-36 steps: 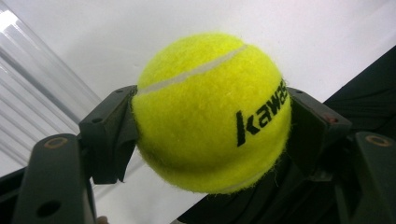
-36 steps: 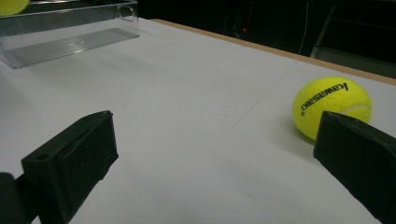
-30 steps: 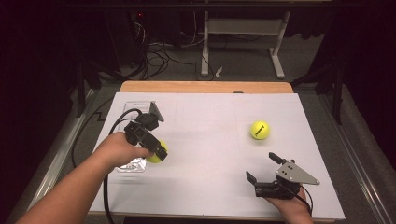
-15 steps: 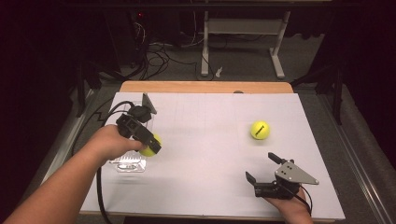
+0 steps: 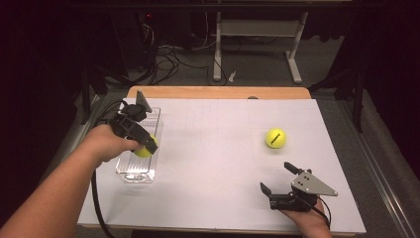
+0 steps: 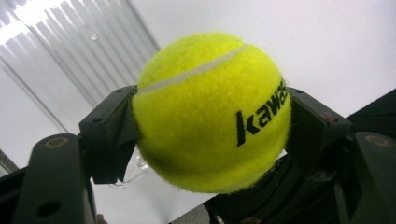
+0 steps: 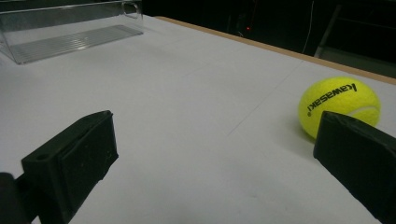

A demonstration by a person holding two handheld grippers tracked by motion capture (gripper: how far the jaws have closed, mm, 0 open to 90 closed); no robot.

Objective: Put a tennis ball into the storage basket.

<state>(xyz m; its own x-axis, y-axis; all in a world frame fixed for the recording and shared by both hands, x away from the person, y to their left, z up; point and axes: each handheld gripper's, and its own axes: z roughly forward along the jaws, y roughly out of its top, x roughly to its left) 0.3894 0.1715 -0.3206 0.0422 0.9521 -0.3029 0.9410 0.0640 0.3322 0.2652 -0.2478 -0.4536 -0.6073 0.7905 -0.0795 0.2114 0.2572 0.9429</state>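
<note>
My left gripper point(image 5: 144, 147) is shut on a yellow tennis ball point(image 5: 142, 150), held over the clear plastic tray point(image 5: 155, 118) at the table's left. In the left gripper view the ball point(image 6: 212, 112) sits squeezed between both black jaws, with the ribbed tray point(image 6: 70, 60) behind it. A second yellow tennis ball point(image 5: 275, 138) lies on the white sheet at the right. My right gripper point(image 5: 277, 177) rests near the front right edge, open, with nothing between its jaws. The right gripper view has that ball point(image 7: 339, 105) ahead, partly behind the right jaw.
The white sheet point(image 5: 218, 163) covers most of the wooden table, whose edge point(image 5: 218, 92) shows at the back. A black cable point(image 5: 96, 198) trails from the left gripper along the forearm. Table legs and cables stand on the dark floor behind.
My left hand has carried the ball back and to the left, from the sheet beside the tray to a spot over the tray. The right gripper has stayed put.
</note>
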